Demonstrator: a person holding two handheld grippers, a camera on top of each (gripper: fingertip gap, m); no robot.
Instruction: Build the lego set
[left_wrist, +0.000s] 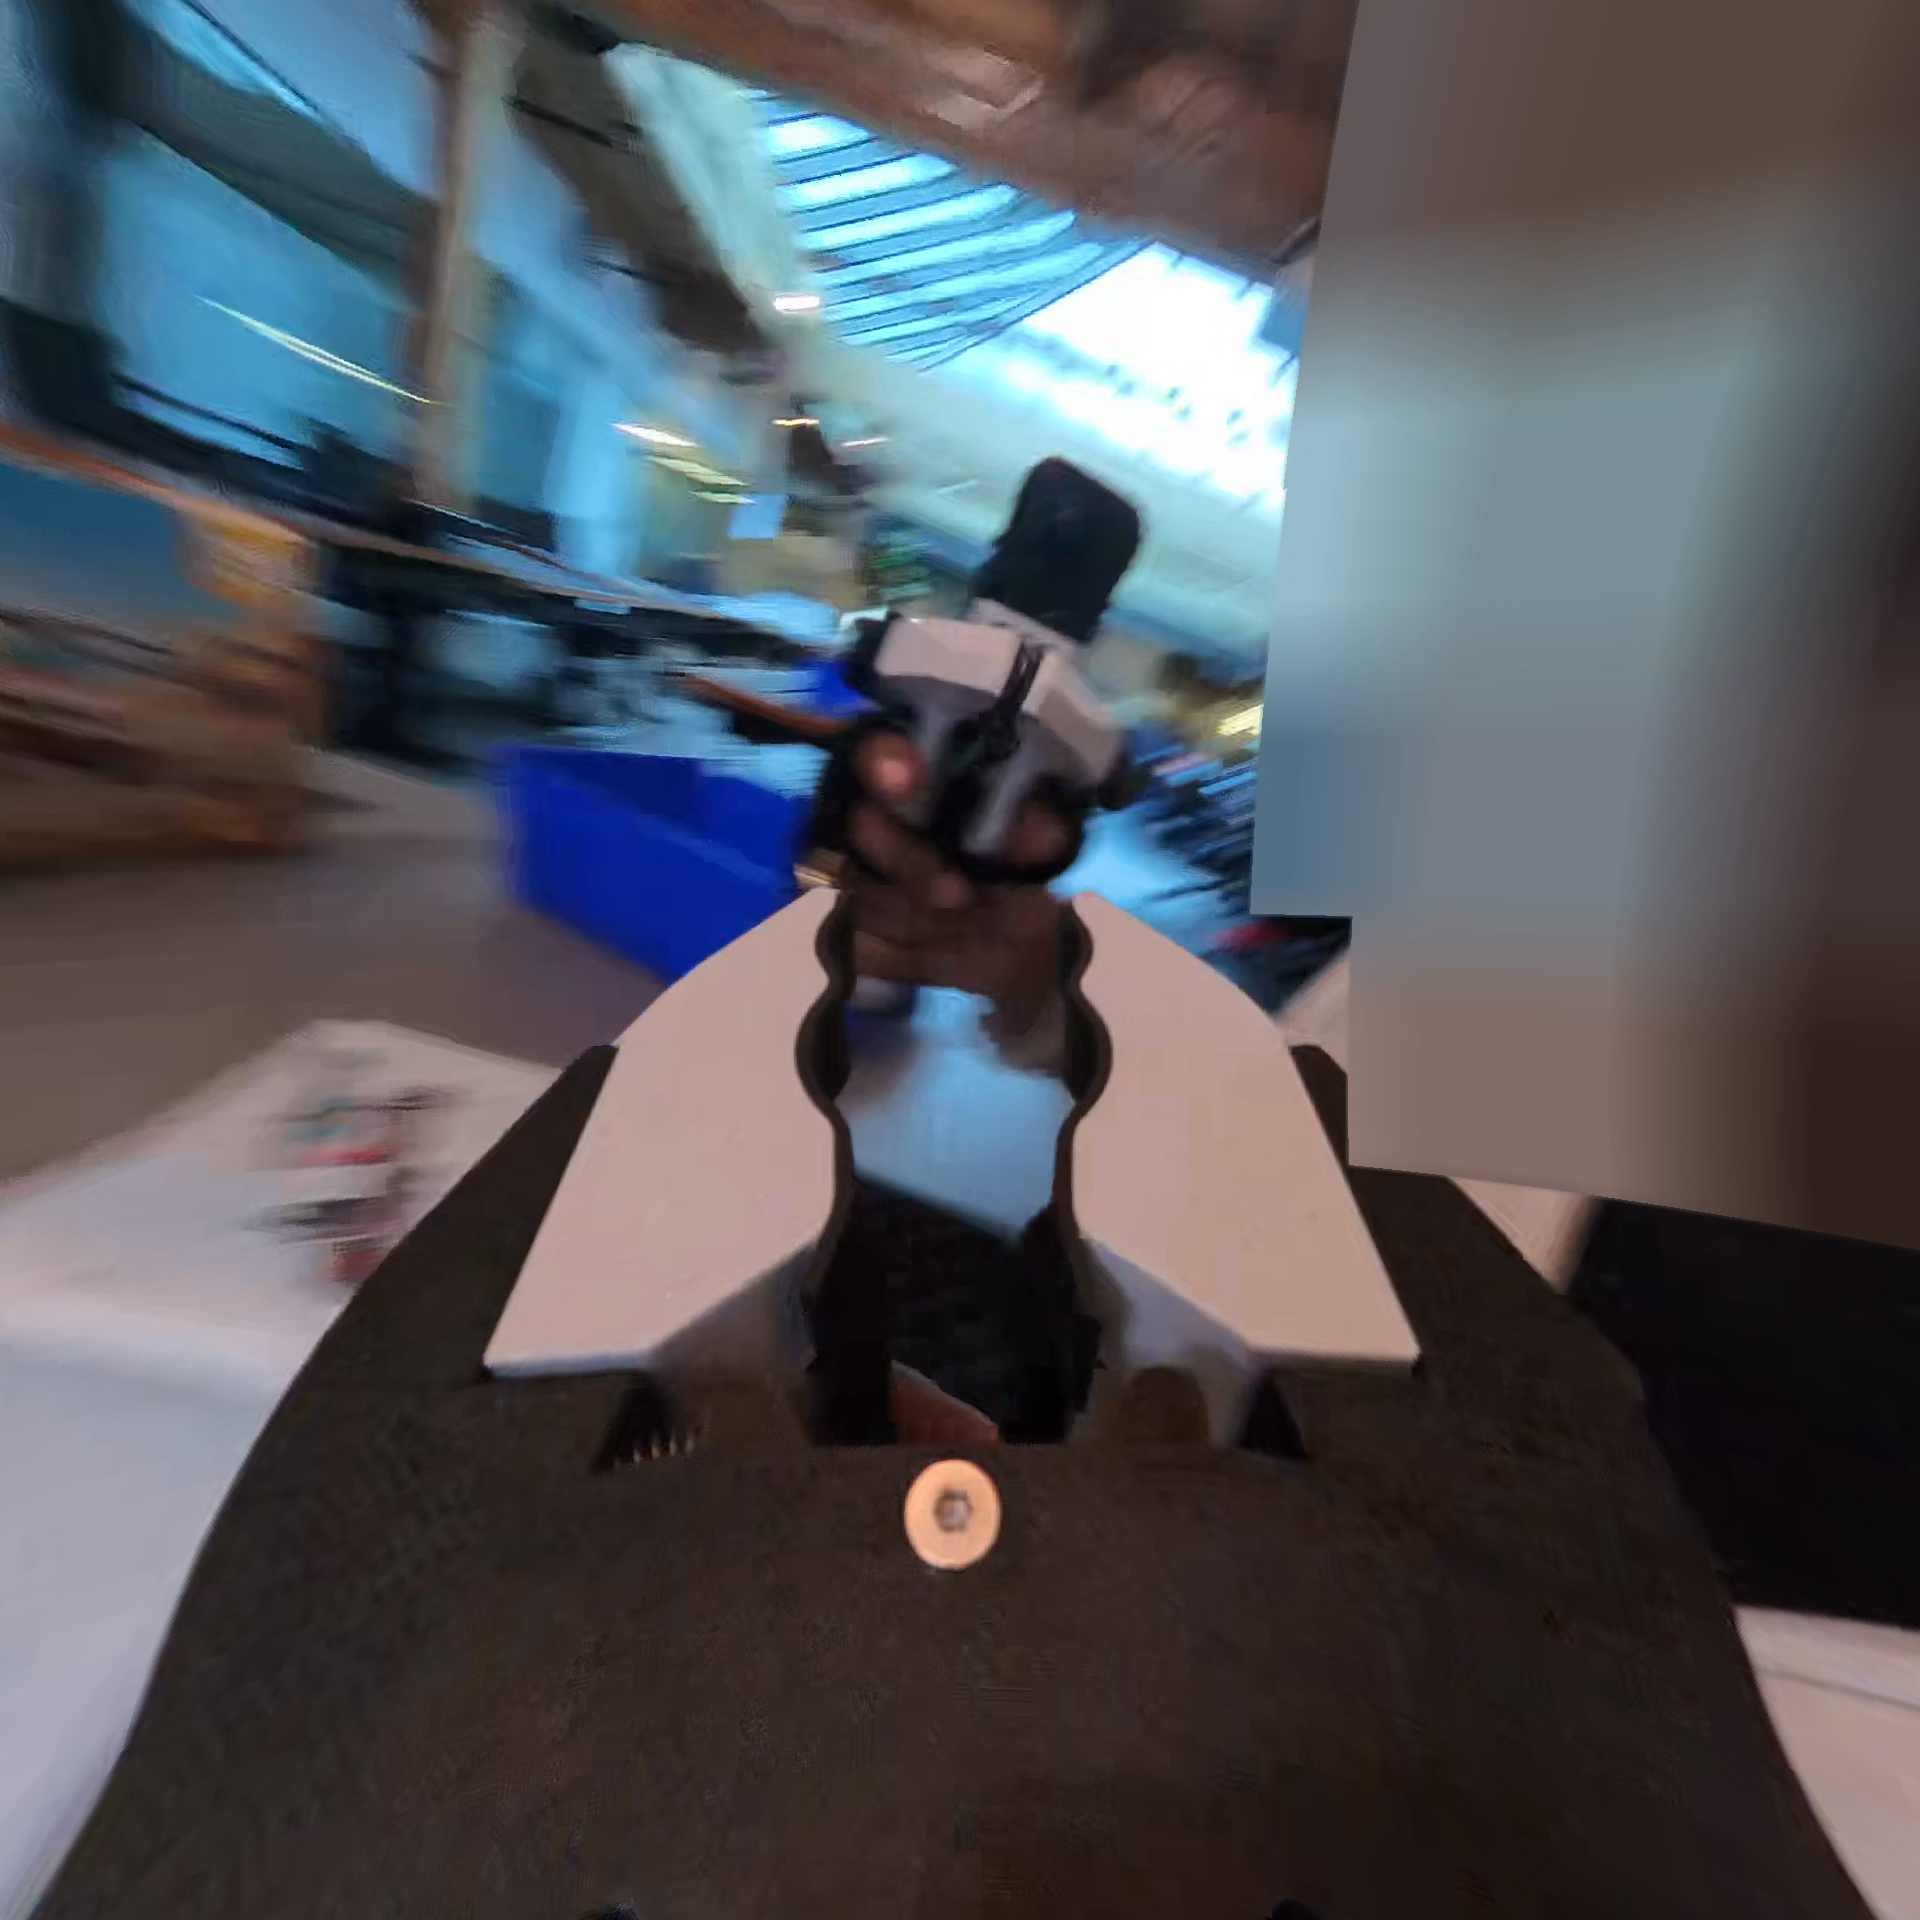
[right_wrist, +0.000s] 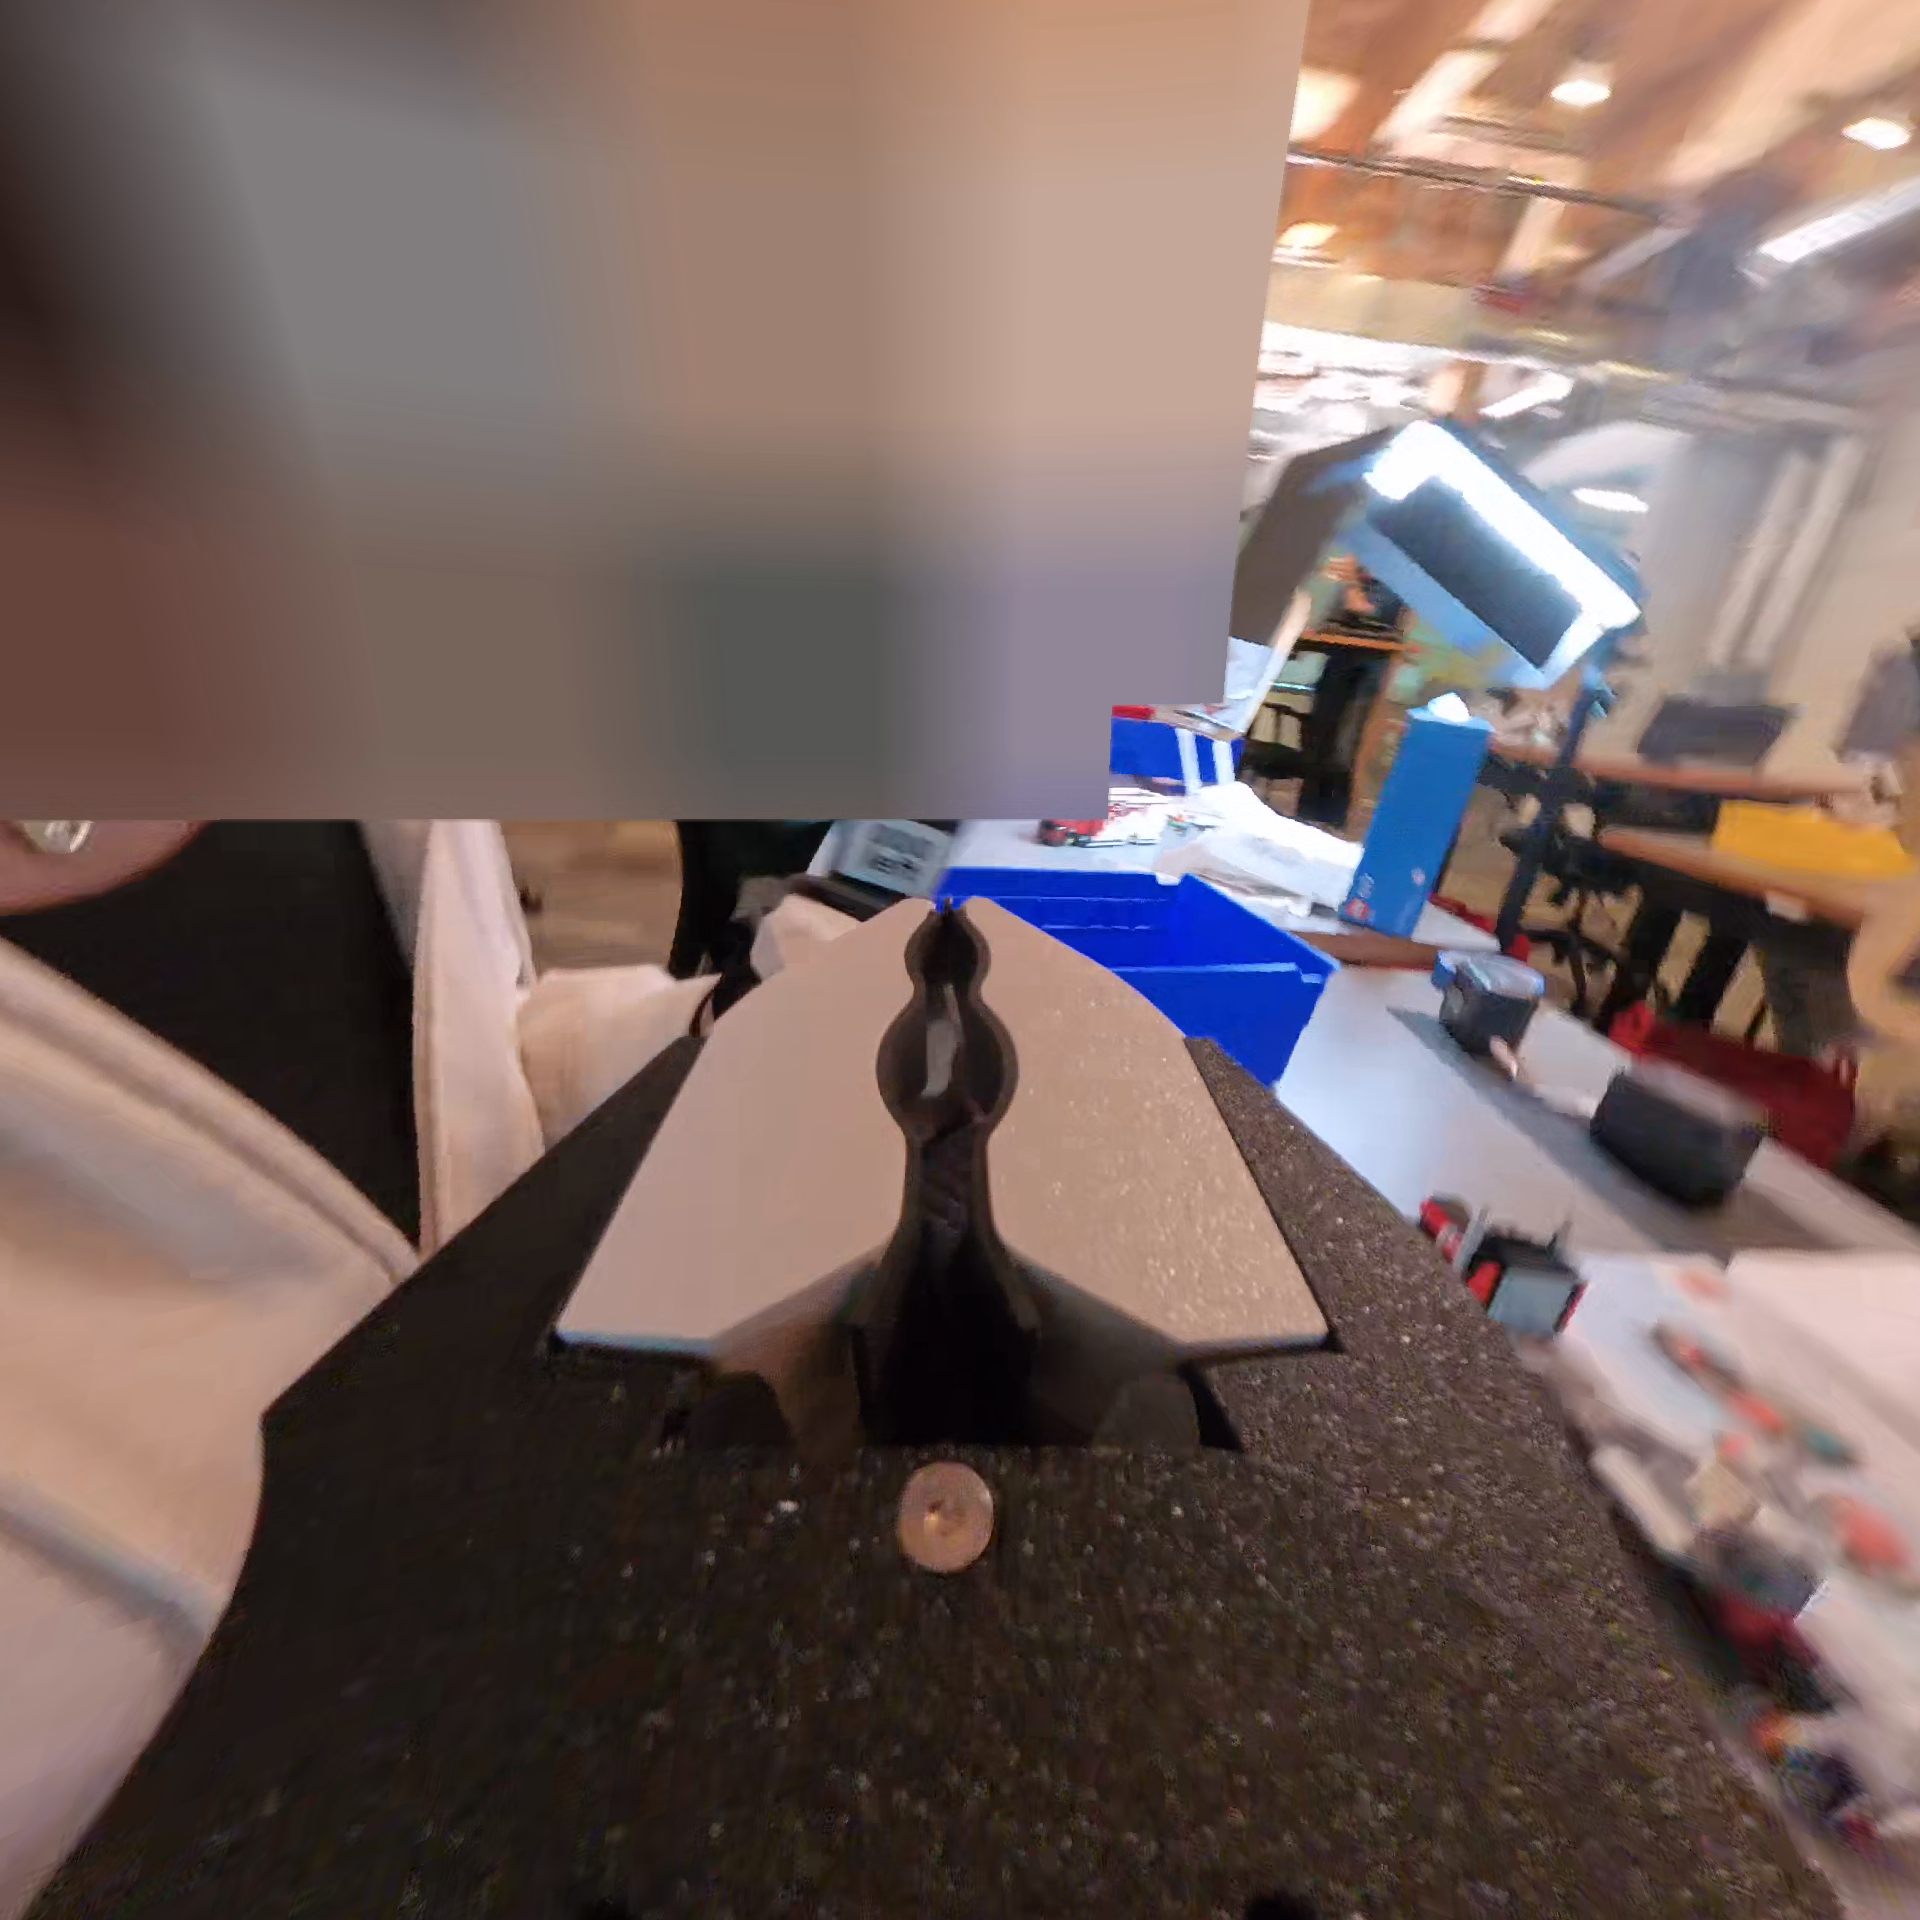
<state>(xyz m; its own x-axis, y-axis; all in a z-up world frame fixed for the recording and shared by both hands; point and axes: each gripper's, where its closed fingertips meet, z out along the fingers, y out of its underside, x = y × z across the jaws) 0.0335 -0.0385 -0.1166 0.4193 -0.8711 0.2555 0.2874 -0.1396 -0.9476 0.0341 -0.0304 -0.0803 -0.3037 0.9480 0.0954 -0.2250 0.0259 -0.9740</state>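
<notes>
A: Where are the two grippers right now?

B: Both are lifted off the table. The left gripper has its jaws apart with nothing between them. The right gripper has its jaws together at the tips; I can't make out any brick in them.

A: And the lego?

B: Well off to the right of the right jaws, low down: a small red and grey build sits on the white table, with loose pieces on sheets nearer the camera. Nothing lies ahead of either pair of jaws.

A: So how should the next step go?

B: I'd say bring both grippers down and point them at the pieces first. Slow the swing too, since the left view is badly smeared. Then open the right jaws before reaching.

A: What does one view give that the other doesn't?

B: The left view shows the right gripper from outside, held in a hand straight ahead of the left jaws, plus a printed sheet to their left. Only the right view shows the build, a blue bin beyond the tips and a person's white sleeve
</notes>
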